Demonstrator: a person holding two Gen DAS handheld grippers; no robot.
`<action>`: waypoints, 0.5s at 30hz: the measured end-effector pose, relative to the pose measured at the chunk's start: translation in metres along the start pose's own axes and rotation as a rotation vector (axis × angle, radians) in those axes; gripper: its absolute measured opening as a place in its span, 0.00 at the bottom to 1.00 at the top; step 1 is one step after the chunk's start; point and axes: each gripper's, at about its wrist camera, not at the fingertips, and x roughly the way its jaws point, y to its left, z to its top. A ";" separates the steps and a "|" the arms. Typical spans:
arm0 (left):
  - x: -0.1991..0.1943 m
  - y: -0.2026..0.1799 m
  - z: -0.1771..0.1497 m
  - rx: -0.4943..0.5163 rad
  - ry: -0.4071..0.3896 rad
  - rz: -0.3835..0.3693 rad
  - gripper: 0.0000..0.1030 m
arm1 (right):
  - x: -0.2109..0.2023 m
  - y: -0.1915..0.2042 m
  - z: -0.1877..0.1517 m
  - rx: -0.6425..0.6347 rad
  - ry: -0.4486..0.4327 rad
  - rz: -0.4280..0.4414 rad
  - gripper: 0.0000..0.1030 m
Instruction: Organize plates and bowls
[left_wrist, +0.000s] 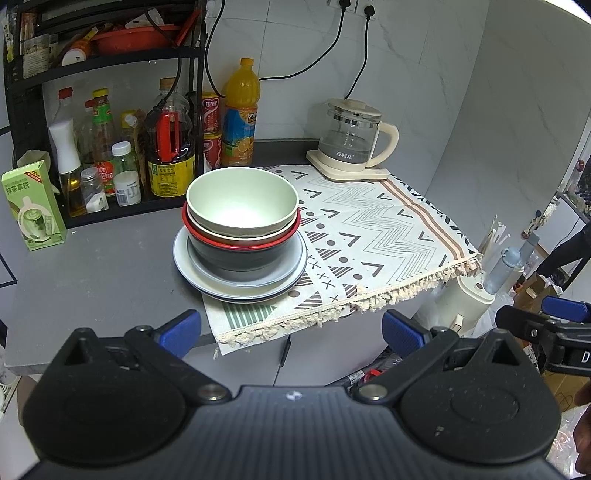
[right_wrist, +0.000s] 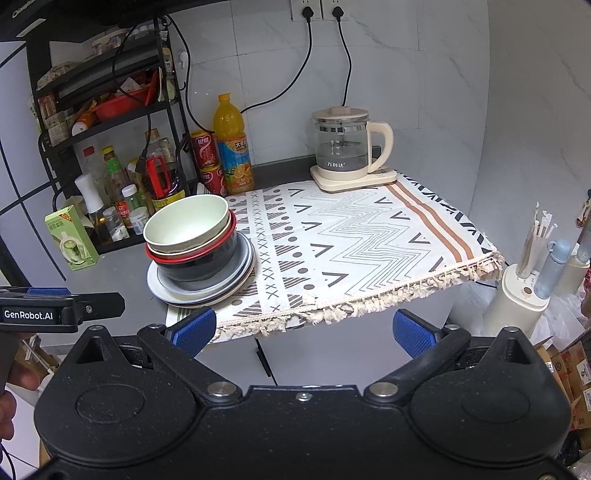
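A stack of dishes stands at the left edge of the patterned cloth (left_wrist: 369, 236). A pale green bowl (left_wrist: 242, 203) sits on top, nested in a cream bowl, a red bowl (left_wrist: 240, 242) and a dark bowl (left_wrist: 240, 260). Under them lie grey plates (left_wrist: 240, 288). The stack also shows in the right wrist view, with the green bowl (right_wrist: 184, 225) above the plates (right_wrist: 207, 291). My left gripper (left_wrist: 291, 330) is open and empty, in front of the counter edge, short of the stack. My right gripper (right_wrist: 303, 330) is open and empty, further right.
A black rack (left_wrist: 110, 122) with sauce bottles stands at the back left. A green carton (left_wrist: 33, 206), two red cans (left_wrist: 212, 129) and an orange juice bottle (left_wrist: 240, 114) stand near it. A glass kettle (left_wrist: 351, 140) stands at the cloth's far corner. Cables hang from wall sockets.
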 end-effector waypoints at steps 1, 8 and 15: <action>0.000 0.000 0.000 0.001 0.000 0.001 1.00 | 0.000 0.000 0.000 0.001 0.000 0.001 1.00; -0.004 -0.003 -0.003 -0.007 -0.012 0.017 1.00 | 0.001 -0.002 0.000 0.010 0.003 0.004 1.00; -0.007 -0.005 -0.002 -0.007 0.004 0.027 1.00 | -0.001 -0.005 -0.001 0.027 0.016 -0.001 1.00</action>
